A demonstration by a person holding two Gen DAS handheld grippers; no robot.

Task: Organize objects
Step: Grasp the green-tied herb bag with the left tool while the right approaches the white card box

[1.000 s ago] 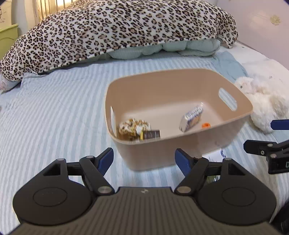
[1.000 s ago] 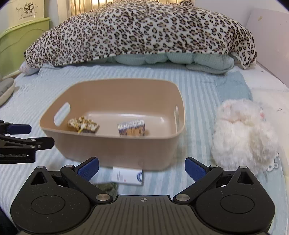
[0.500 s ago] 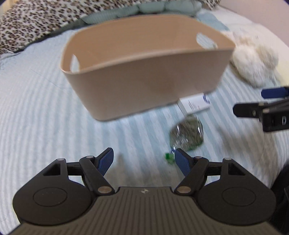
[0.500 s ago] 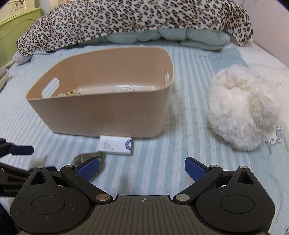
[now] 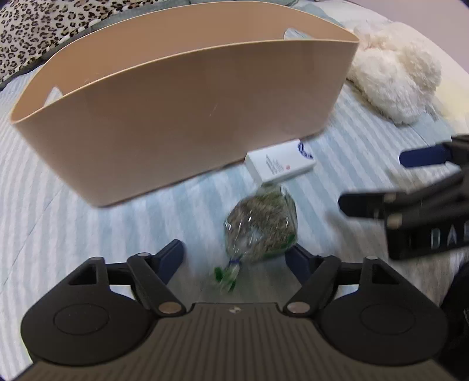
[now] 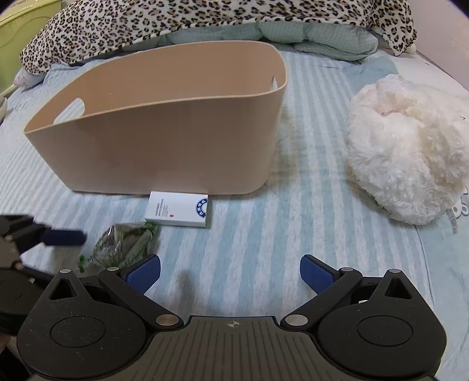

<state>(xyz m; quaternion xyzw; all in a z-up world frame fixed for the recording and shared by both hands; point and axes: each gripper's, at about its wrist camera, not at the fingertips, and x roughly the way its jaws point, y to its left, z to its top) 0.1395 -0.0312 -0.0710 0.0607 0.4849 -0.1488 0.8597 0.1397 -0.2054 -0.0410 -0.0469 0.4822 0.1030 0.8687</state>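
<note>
A tan plastic bin [image 5: 181, 117] stands on the striped bed; it also shows in the right wrist view [image 6: 164, 129]. Its inside is hidden from both views. In front of it lie a small white box [image 5: 278, 165] [image 6: 177, 208] and a clear bag of greenish-brown bits [image 5: 261, 225] [image 6: 126, 241]. My left gripper [image 5: 236, 256] is open, low over the bed, with the bag between its fingers near the right one. My right gripper [image 6: 230, 271] is open and empty, over bare sheet to the right of the bag.
A white plush toy [image 6: 410, 149] lies right of the bin. A leopard-print blanket [image 6: 205, 17] and pale green pillows [image 6: 307, 33] lie behind it. A green piece of furniture [image 6: 14, 26] stands at the far left.
Both grippers have dropped low and moved forward toward the bed in front of the bin. The bag now lies between my left fingers. The bin's contents went out of sight.
</note>
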